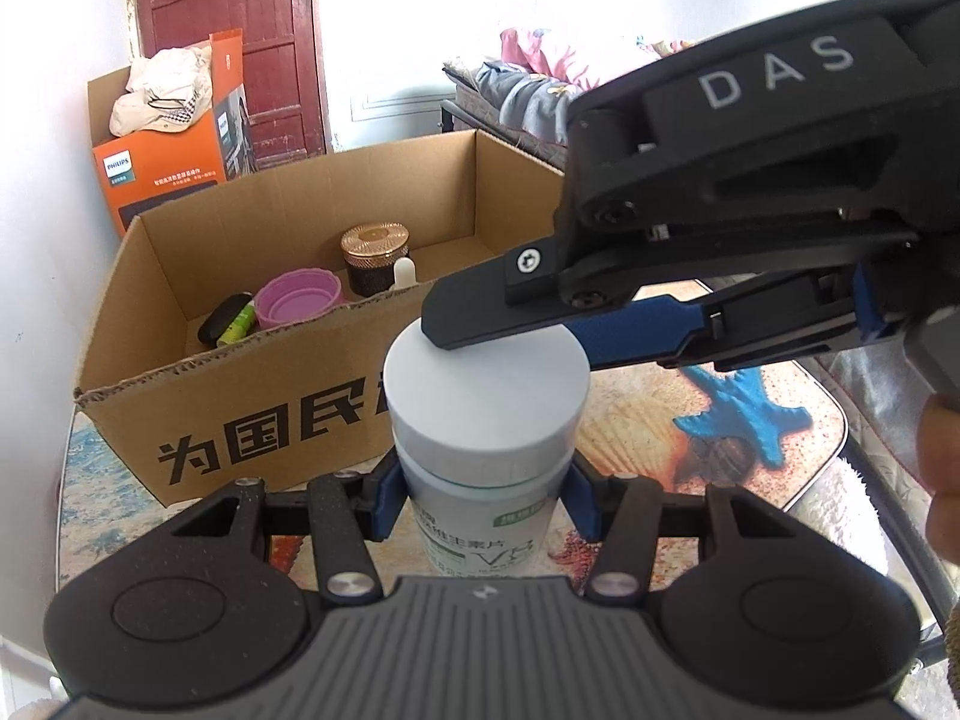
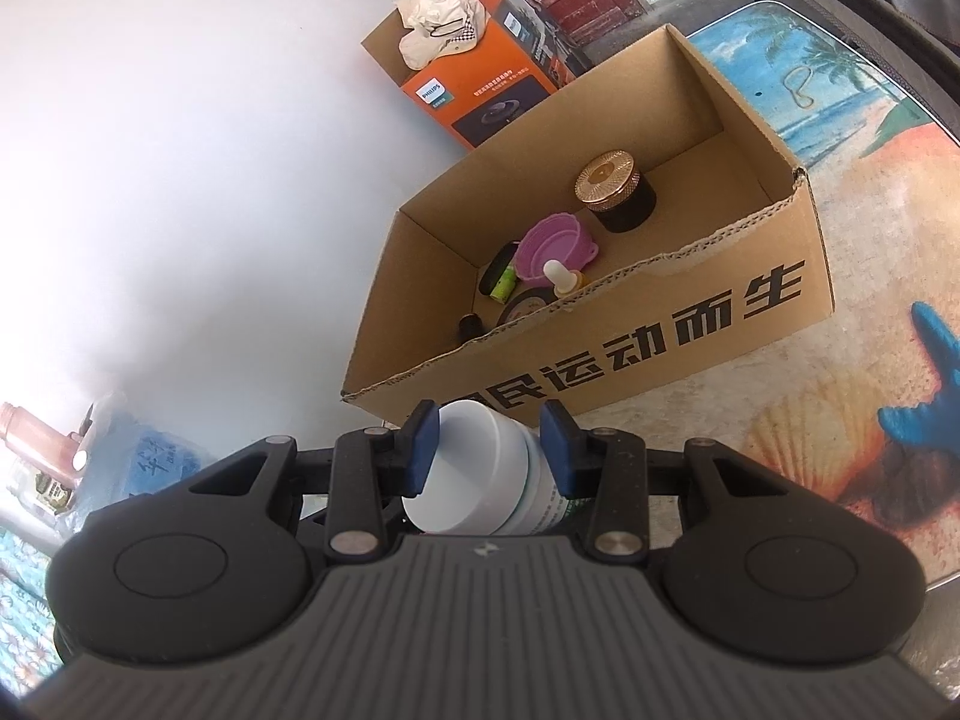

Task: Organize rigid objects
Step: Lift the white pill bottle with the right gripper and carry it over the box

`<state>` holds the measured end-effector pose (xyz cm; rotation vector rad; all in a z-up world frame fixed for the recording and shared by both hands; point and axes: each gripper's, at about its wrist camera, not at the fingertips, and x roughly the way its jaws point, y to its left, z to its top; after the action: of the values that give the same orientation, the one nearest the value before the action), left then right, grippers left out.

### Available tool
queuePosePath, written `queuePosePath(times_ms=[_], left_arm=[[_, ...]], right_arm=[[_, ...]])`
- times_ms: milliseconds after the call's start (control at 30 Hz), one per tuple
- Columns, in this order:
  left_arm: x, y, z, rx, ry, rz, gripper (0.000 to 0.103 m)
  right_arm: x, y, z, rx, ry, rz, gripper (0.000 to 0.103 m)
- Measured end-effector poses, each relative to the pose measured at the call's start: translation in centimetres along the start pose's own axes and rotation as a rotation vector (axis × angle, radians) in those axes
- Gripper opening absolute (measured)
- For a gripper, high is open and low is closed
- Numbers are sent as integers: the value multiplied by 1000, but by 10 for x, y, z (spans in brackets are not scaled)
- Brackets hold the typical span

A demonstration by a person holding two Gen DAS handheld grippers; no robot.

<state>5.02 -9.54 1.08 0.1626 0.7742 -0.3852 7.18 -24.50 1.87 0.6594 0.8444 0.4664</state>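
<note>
Holding the bottle (image 1: 486,420) upright in front of the box (image 1: 252,402), left gripper (image 1: 485,501) clamped on its body, right gripper (image 2: 493,450) straddling the cap, contact unclear. Already boxed: jar (image 1: 375,258), cup (image 1: 297,303), small items. Still to go in: bottle.

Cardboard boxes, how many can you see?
2. The big open cardboard box sits on the table, with small things inside. The orange Philips box stands behind it by the wall. Others may be out of view.
</note>
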Motion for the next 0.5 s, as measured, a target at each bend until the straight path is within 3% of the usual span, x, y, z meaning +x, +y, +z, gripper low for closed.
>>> queuePosePath(times_ms=[500], left_arm=[[-44, -3, -2, 4, -82, 33, 54]], right_arm=[[-29, 37, -12, -80, -48, 41, 38]])
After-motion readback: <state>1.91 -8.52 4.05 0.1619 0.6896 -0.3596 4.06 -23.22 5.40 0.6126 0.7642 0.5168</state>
